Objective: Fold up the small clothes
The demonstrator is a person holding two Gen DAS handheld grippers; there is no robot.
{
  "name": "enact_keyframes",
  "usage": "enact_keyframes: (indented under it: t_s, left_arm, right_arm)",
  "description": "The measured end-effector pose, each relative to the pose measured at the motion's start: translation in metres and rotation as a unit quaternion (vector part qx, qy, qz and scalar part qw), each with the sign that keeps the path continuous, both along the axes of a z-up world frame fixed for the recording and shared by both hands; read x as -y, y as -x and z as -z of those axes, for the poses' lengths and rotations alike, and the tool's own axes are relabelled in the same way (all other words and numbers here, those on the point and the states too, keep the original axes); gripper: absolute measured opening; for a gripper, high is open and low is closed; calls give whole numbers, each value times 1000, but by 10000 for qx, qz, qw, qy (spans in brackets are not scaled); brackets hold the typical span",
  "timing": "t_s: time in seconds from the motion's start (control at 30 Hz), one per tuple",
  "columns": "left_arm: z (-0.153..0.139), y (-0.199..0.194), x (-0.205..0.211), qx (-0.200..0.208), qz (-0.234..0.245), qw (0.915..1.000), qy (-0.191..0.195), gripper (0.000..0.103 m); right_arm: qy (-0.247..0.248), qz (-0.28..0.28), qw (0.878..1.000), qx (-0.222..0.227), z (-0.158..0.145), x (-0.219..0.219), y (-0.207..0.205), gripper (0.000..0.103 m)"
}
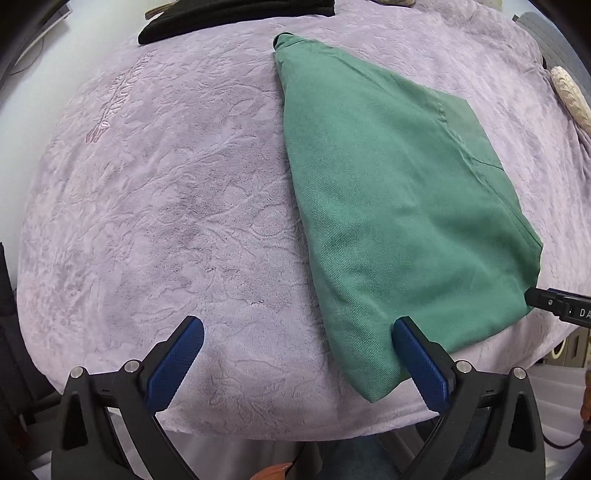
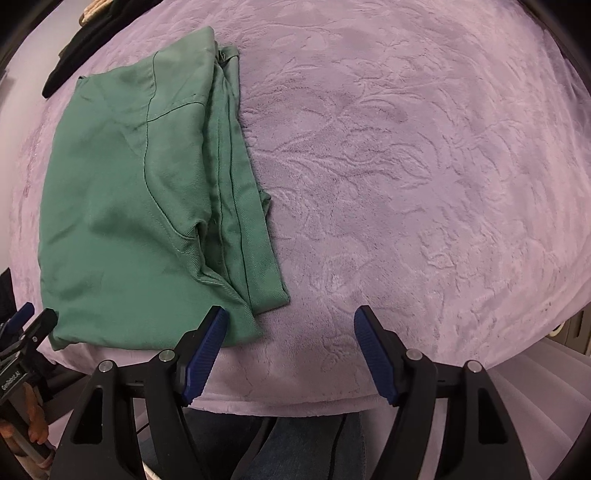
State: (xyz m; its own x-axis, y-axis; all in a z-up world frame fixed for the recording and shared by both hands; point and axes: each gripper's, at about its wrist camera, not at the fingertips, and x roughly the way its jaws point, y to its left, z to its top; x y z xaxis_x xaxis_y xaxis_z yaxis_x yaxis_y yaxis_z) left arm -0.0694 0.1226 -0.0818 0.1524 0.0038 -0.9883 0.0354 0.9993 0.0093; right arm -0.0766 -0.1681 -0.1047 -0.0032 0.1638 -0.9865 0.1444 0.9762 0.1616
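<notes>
A folded green garment [image 1: 399,206] lies flat on the lilac plush blanket [image 1: 166,221], its near corner reaching toward the front edge. My left gripper [image 1: 297,328] points down with its jaws wide open; the right blue pad [image 1: 417,358] sits over the garment's near corner, and nothing is pinched. In the right wrist view the same green garment [image 2: 140,199] lies at the left, seams and layered edges showing. My right gripper [image 2: 290,319] is open over the blanket [image 2: 406,184] just right of the cloth, its left pad [image 2: 207,347] at the garment's near edge.
A black cloth [image 1: 229,16] lies at the blanket's far edge. A cream knitted item [image 1: 570,96] rests at the far right. The right tool's black tip [image 1: 554,304] enters from the right. The blanket's front edge drops off just behind the fingers.
</notes>
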Motion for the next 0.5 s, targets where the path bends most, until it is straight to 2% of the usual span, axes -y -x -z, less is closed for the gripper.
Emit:
enact_keyframes:
  t_s: [0.1,0.27,0.5]
  left_arm:
    - [1,-1,-2,-65,-40,9999,105,102]
    - [0,0,2,-67,-2,9999,89,102]
    - [-1,-1,6,-76,66,9999,20,102]
  right_arm:
    - [-27,48,10000,59,-5,5,0,80]
    - [-128,153,9997,143,-14,8,-3,80]
    - [-236,24,9996,152,-17,-2,-11,80]
